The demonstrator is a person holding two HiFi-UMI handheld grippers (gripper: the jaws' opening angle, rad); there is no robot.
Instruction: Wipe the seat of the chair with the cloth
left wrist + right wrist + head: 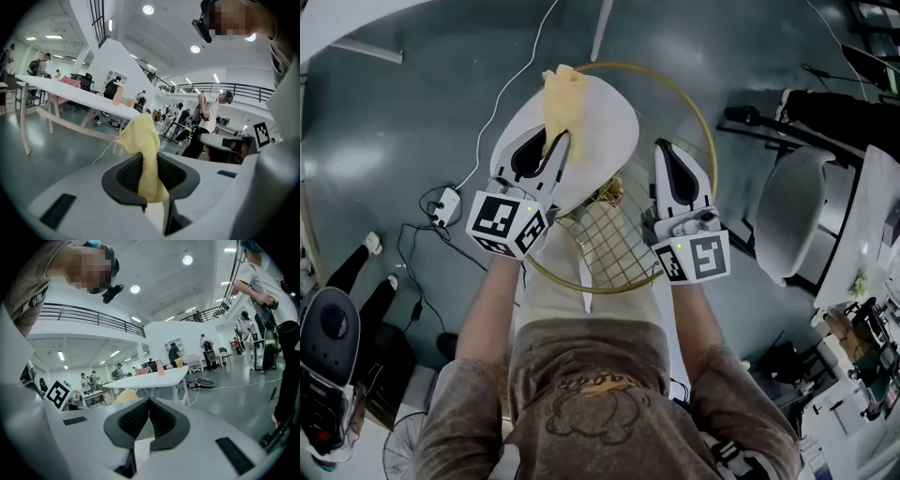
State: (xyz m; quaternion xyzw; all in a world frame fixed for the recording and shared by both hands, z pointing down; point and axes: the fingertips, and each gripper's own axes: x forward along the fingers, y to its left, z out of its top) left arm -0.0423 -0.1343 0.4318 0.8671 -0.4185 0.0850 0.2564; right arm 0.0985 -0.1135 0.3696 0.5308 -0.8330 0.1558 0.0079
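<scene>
A big open lab hall: long white table (70,95), railed mezzanine (86,315), recessed ceiling lights (148,9), people (209,112) standing about.

Crumpled yellow cloth (563,98), pinched by the left hand-held gripper (551,142), overlaps the white chair seat (609,141).

Left claw (558,142), right claw (664,148): white, black-lined; tee (591,394) perhaps brown.

Both bare forearms reach forward. Left gripper (553,142) points toward 1 o'clock, jaws clamped on the cloth (563,94). Right gripper (665,150) points toward 11 o'clock, jaws pressed together.
</scene>
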